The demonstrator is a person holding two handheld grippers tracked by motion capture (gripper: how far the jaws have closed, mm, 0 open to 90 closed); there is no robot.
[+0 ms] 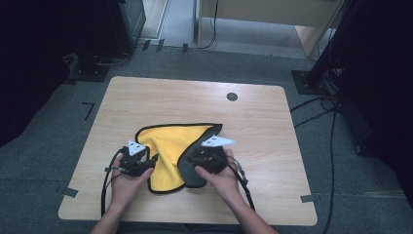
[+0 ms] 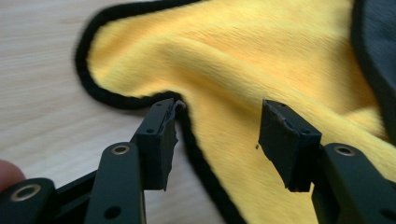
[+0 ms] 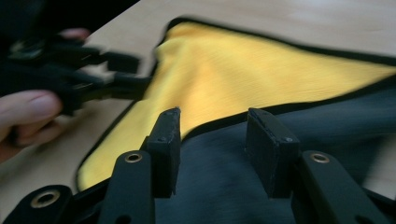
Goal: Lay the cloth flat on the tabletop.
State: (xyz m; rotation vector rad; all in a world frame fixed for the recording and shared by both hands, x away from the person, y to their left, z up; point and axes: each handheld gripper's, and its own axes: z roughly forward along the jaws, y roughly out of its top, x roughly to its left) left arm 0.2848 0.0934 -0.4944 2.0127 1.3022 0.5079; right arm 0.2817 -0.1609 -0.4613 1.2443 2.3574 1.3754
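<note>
Folding yellow microfiber cloth (image 1: 168, 146): both our grippers, left (image 2: 217, 140) and right (image 3: 212, 149), gaping, holding nothing; next we'd pinch black-trimmed edge.

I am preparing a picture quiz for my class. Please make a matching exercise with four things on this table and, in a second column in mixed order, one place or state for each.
Things:
1. left claw
2. right claw
3. cloth
4. dark round spot

Places or states:
A. on the far part of the table, away from the cloth
B. open over the grey folded-over part
C. yellow with a black border, one corner folded over
D. open astride the cloth's black edge

Pairs: 1-D, 2-B, 3-C, 4-A
</note>
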